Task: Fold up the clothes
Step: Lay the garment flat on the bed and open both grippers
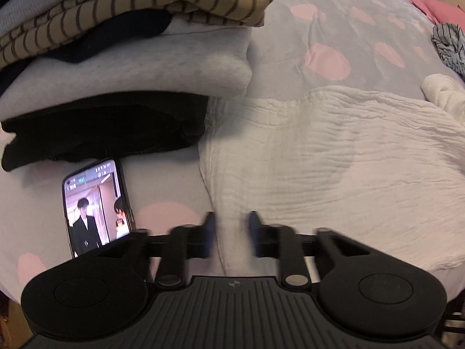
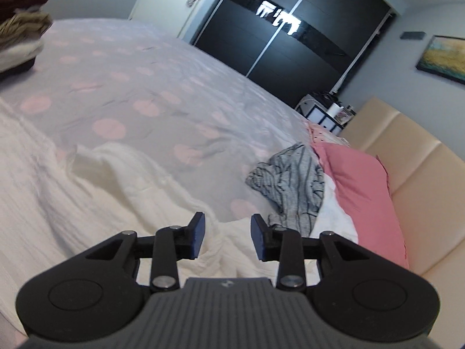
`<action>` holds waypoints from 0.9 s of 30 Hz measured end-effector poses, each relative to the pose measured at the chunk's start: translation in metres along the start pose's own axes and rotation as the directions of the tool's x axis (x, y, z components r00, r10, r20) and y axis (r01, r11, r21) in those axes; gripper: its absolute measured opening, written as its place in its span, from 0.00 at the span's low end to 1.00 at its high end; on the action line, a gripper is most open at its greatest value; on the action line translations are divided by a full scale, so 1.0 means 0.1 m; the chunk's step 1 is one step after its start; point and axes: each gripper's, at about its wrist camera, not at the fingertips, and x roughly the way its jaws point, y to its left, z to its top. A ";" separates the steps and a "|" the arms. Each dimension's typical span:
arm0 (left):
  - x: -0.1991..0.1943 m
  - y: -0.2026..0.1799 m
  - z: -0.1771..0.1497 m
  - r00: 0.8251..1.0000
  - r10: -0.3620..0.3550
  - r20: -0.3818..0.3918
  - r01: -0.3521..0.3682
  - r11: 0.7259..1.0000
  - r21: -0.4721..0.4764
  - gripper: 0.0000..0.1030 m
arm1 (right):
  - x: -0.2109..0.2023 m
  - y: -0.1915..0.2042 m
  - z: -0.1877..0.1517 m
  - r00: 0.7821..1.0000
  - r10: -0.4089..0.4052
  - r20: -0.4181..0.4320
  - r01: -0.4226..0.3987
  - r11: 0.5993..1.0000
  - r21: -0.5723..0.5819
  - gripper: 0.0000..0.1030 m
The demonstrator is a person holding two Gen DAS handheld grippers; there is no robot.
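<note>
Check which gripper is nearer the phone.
Left. The left gripper hovers just right of the phone lying on the bedspread. The right gripper sits over the white garment; no phone in its view.

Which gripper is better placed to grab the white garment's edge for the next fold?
Left, probably. The left gripper is open right over the white garment, its near-left edge running between the fingers. The right gripper is also open over it, but above bunched folds.
</note>
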 end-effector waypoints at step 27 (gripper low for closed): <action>-0.23 -0.64 -0.13 0.948 0.131 0.292 -0.144 0.989 0.025 0.25 | 0.40 0.53 0.04 0.996 0.063 -0.056 -0.071 0.986 -0.150 0.41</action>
